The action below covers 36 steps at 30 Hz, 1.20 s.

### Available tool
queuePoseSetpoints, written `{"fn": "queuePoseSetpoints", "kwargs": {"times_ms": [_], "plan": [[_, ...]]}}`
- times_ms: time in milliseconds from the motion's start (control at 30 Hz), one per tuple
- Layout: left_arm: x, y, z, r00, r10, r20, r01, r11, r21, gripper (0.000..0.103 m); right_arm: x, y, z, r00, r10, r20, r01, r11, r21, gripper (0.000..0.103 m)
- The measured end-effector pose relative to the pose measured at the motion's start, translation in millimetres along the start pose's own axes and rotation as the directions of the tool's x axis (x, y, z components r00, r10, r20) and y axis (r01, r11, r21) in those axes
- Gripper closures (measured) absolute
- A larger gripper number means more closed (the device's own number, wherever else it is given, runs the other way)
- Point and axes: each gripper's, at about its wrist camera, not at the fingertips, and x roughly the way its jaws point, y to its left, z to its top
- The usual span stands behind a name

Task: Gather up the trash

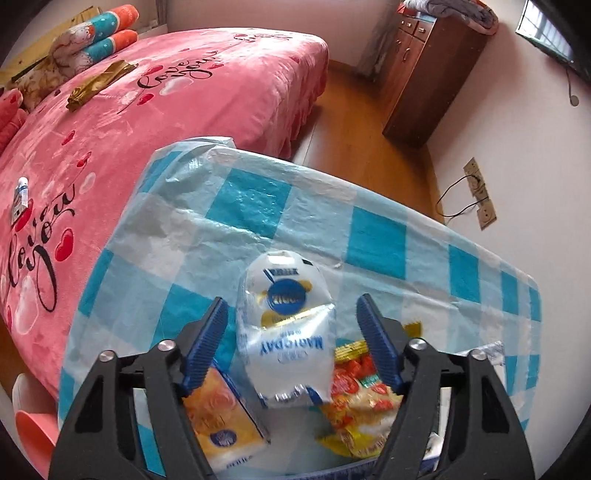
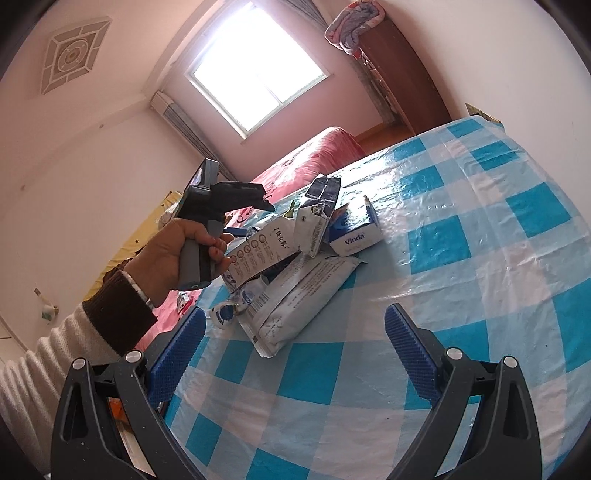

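My left tool [image 1: 291, 325] is spread wide around a puffy white plastic milk pouch [image 1: 286, 332] (not pinching it) on the blue-checked worktop [image 1: 376, 236]. My right tool [image 2: 295, 343] is spread wide too, holding nothing.

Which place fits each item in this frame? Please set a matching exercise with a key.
Items:
1. white milk pouch
2. Vinda tissue box
3. gold wrapper
4. folded blanket

Places:
A. on top of the wooden cabinet
B. on the pink bedspread
C. between the open left gripper fingers
D. in the trash pile on the checked tablecloth

Pairs: 1-C, 2-D, 3-B, 4-A
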Motion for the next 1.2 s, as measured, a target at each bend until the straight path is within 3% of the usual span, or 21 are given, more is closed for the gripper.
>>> {"fn": "queuePoseSetpoints", "kwargs": {"times_ms": [33, 233, 367, 500, 700, 1033, 1200], "plan": [[2.6, 0.1, 0.6, 1.000, 0.001, -0.005, -0.001, 1.000, 0.000, 0.043, 0.2, -0.3, 0.0, 1.000, -0.002, 0.002, 0.002, 1.000, -0.001, 0.007], [4.7, -10.0, -4.3, 1.000, -0.022, 0.008, 0.022, 0.999, 0.048, 0.043, 1.2, -3.4, 0.9, 1.000, -0.016, 0.009, 0.016, 1.000, 0.003, 0.007], [0.8, -25.2, -20.0, 0.999, -0.035, 0.001, 0.035, 0.989, 0.141, 0.043, 1.8, -5.8, 1.8, 0.999, -0.044, 0.011, 0.044, 0.999, -0.007, 0.007], [-7.7, -39.3, -45.4, 0.996, -0.090, -0.016, 0.092, 0.973, 0.212, 0.043, -2.4, -13.7, 4.7, 0.997, -0.065, 0.030, 0.064, 0.998, 0.014, 0.007], [-23.1, -65.1, -97.1, 0.984, -0.160, -0.073, 0.175, 0.930, 0.322, 0.044, -5.9, -26.4, 8.3, 0.995, -0.094, 0.041, 0.092, 0.995, 0.041, 0.007], [-61.2, -86.0, -185.1, 0.942, -0.293, -0.162, 0.333, 0.859, 0.389, 0.044, -8.3, -48.1, 11.9, 0.991, -0.134, 0.030, 0.131, 0.988, 0.083, 0.007], [-85.6, -75.0, -190.9, 0.939, -0.332, -0.093, 0.342, 0.862, 0.375, 0.041, -4.7, -53.1, 9.3, 0.990, -0.141, 0.003, 0.140, 0.986, 0.086, 0.007]]}}
